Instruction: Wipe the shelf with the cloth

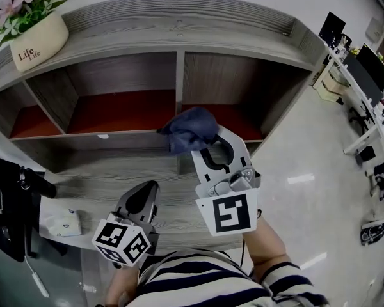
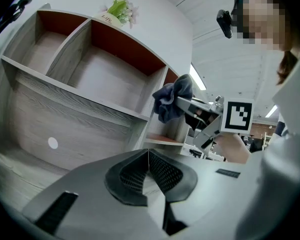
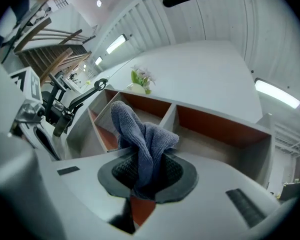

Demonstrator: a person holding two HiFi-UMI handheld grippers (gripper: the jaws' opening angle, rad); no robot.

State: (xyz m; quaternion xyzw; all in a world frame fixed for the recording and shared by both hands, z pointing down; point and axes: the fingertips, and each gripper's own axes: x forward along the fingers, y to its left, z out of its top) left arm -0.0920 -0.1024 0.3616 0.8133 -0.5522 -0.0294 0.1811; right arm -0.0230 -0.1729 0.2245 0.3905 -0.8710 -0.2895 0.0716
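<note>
There's the right hand-held gripper (image 1: 212, 152) pinching the blue cloth (image 1: 189, 128) at the shelf (image 1: 179, 27) front, by the centre divider (image 1: 179, 85); left hand-held gripper (image 1: 143, 198) hangs low, jaws pressed together, empty

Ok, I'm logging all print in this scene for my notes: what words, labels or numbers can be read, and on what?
"Life Life": on the front of the flower pot standing on top of the shelf.
White packet on the desk: any print is too blurred to read.
Square markers on the cubes: black-and-white patterns only, no letters or numbers.
Nothing else is readable.
</note>
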